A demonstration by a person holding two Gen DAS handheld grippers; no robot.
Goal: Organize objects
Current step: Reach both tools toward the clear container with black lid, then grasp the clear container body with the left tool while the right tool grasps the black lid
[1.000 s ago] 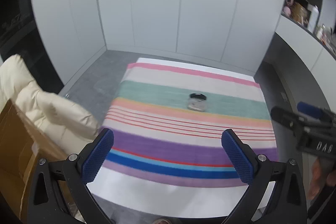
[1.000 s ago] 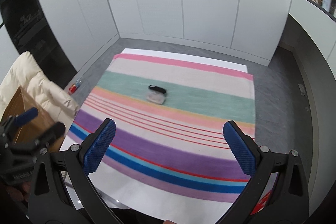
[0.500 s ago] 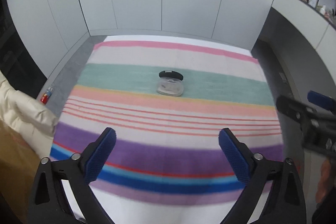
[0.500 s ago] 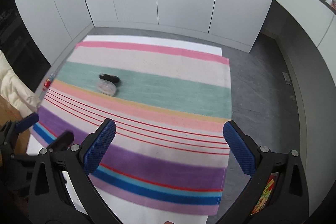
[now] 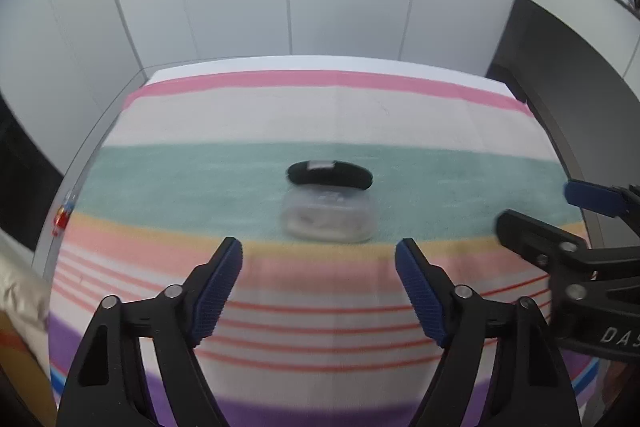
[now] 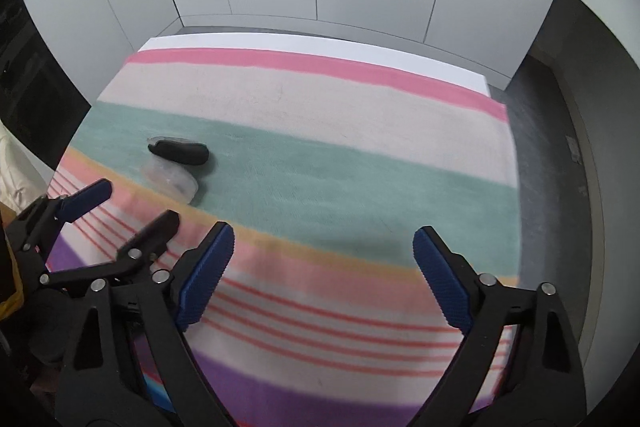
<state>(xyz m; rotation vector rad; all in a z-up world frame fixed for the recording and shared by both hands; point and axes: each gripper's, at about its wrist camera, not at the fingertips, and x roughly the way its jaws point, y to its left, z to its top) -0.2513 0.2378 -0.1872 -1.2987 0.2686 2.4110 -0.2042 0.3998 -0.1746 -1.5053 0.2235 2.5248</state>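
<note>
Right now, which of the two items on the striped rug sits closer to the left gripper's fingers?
The clear plastic container, on the teal and peach stripes. The black case lies just behind it. Both grippers are closing on nothing.

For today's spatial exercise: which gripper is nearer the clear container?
Left. The left gripper, jaws closing on nothing, faces the clear container just ahead. The right gripper points off to its right.

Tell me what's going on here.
A person holds a two-finger gripper in each hand above a striped multicoloured rug. On its green band lie a clear plastic container and a black oval lid just beyond it. The left gripper points at the container, jaws closing with nothing between them. The right gripper is off to the side, jaws also narrowing and empty. Nothing is grasped yet.
</note>
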